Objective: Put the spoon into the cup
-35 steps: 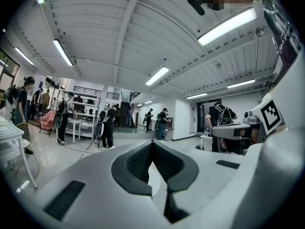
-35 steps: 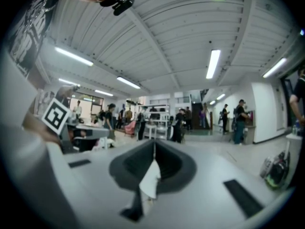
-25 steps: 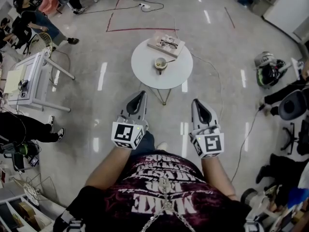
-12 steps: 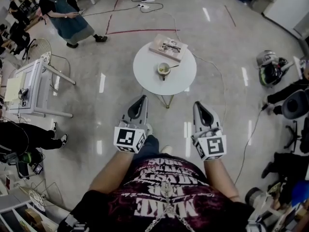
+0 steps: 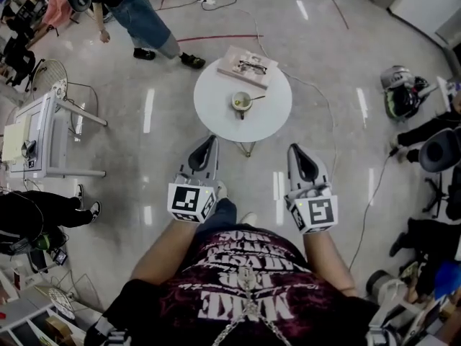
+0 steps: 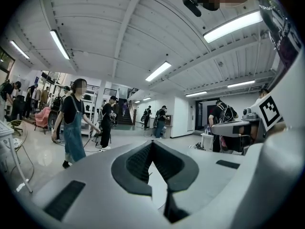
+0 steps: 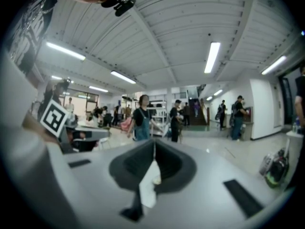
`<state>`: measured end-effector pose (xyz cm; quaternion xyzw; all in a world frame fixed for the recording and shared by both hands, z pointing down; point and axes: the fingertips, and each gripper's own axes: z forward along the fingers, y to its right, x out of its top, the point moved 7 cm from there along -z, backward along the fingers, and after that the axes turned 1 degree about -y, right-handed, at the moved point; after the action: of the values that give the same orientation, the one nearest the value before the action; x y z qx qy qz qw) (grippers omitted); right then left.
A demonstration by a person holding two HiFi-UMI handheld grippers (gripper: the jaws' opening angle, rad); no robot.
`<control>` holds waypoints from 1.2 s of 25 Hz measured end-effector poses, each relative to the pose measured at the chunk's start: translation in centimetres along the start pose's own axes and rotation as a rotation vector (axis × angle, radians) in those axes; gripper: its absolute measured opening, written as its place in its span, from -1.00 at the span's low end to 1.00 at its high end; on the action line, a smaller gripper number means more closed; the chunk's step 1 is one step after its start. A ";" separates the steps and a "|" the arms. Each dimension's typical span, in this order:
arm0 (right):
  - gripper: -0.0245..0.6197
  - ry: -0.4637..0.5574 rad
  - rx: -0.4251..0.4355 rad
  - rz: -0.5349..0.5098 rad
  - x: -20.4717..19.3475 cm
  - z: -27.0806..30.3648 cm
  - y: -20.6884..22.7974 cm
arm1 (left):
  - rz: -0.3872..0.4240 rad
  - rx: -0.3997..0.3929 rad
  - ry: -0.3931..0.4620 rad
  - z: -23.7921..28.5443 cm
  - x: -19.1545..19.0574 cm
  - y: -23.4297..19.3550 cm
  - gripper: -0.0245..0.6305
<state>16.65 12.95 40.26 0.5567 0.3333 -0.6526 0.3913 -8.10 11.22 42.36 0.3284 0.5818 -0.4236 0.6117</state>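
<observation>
- We are looking down on a glossy grey floor (image 5: 338, 63) in a busy open room. A round white table (image 5: 216, 107) is standing ahead of us.
- The cup (image 5: 240, 101) is sitting near the table's middle. The spoon (image 5: 256, 97) is showing only as a thin handle poking right from the cup's rim, and its bowl end is too small for us to make out.
- A flat book or tray (image 5: 247, 65) is lying at the table's far edge, carrying something dark that we are not resolving.
- The left gripper (image 5: 212, 140) is hanging well short of the table, its fingers meeting at the tips, closed on themselves.
- The right gripper (image 5: 294, 150) is hanging beside it, its fingers likewise pressed together. In its own view a pale sliver is showing through the slot behind the tips, and we are not able to identify it.
- A passer-by (image 5: 140, 13) is walking at top left, cut off by the frame above the waist.
</observation>
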 end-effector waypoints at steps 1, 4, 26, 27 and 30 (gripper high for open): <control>-0.82 -0.002 -0.002 0.001 0.0 0.4 0.1 | -0.001 -0.002 0.000 0.4 0.0 -0.2 -0.85; -0.82 -0.008 -0.006 0.001 0.1 1.5 0.4 | -0.002 -0.008 0.002 1.4 0.2 -1.0 -0.85; -0.82 -0.022 -0.012 -0.018 2.0 9.9 -0.9 | -0.021 -0.021 0.014 5.4 1.6 -8.3 -0.85; -0.82 -0.018 -0.015 -0.021 2.3 10.2 -1.1 | -0.018 -0.024 0.020 5.5 1.9 -8.7 -0.85; -0.82 -0.002 -0.024 -0.030 3.0 11.4 -1.6 | -0.008 -0.032 0.037 6.1 2.7 -10.2 -0.85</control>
<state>9.72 3.35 39.09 0.5463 0.3491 -0.6549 0.3883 -14.75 1.08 41.25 0.3240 0.6012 -0.4106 0.6041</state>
